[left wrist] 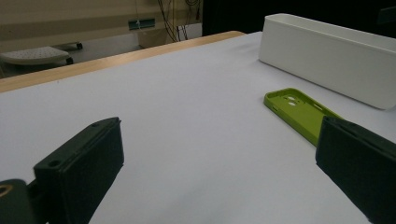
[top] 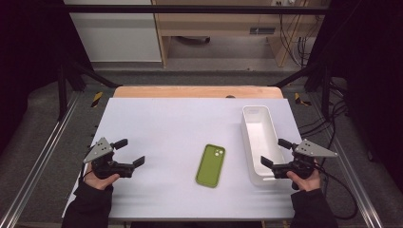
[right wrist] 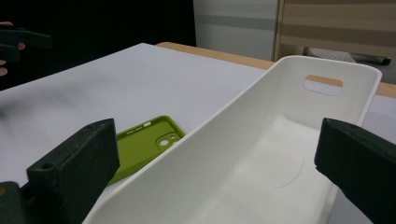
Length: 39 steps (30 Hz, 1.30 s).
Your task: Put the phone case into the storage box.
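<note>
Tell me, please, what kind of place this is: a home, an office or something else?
Probably a lab or workshop set up for recording handling trials, not a home. A dark metal frame surrounds the white table, loose cables trail on the floor, and each hand works a hand-held gripper with its own camera.

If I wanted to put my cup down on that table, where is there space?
Plenty of room: the whole far half of the white table is bare, and so is the stretch between the left tool and the green phone case. It is tighter between the case and the white bin, near the right tool.
</note>
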{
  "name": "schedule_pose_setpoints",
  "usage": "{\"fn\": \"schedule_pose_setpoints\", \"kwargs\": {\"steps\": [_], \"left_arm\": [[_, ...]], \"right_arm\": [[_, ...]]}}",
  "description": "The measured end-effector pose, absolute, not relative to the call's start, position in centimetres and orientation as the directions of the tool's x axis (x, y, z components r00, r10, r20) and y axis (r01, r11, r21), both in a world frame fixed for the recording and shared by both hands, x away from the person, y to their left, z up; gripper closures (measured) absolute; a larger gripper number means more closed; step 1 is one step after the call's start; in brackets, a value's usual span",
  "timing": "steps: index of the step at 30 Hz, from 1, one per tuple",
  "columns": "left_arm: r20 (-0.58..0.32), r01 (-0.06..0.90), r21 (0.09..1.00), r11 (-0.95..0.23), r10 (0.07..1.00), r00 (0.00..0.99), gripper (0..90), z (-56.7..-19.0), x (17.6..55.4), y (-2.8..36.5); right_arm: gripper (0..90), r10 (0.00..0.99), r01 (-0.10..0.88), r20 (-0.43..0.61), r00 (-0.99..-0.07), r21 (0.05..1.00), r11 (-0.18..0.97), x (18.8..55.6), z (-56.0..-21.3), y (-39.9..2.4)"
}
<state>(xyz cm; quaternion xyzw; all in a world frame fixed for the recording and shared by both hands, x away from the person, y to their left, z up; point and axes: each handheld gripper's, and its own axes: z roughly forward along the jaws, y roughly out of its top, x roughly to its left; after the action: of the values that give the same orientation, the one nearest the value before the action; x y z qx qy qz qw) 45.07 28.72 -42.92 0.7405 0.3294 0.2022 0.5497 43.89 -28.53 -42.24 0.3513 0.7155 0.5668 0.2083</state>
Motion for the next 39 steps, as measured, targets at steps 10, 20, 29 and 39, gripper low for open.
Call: {"fn": "schedule_pose_setpoints", "kwargs": {"steps": [10, 20, 29, 39], "left_arm": [[-0.057, 0.261, 0.948, -0.183, 0.707, 0.705, 0.9, -42.7, 45.0, 28.4], [-0.049, 0.268, 0.941, -0.207, 0.700, 0.712, 0.8, -42.5, 45.0, 27.3], [-0.047, 0.276, 0.937, -0.216, 0.703, 0.710, 0.6, -42.0, 44.9, 26.0], [-0.046, 0.290, 0.927, -0.236, 0.699, 0.713, 0.6, -42.1, 45.0, 24.5]], "right_arm": [[0.5, 0.740, 0.265, 0.097, -0.666, 0.958, 0.113, 43.9, -42.2, -28.6], [0.5, 0.742, 0.257, 0.089, -0.665, 0.959, 0.116, 43.9, -42.1, -28.7], [0.5, 0.740, 0.259, 0.090, -0.666, 0.959, 0.116, 43.8, -42.1, -28.7], [0.5, 0.740, 0.260, 0.085, -0.667, 0.958, 0.124, 43.8, -42.1, -28.7]]}}
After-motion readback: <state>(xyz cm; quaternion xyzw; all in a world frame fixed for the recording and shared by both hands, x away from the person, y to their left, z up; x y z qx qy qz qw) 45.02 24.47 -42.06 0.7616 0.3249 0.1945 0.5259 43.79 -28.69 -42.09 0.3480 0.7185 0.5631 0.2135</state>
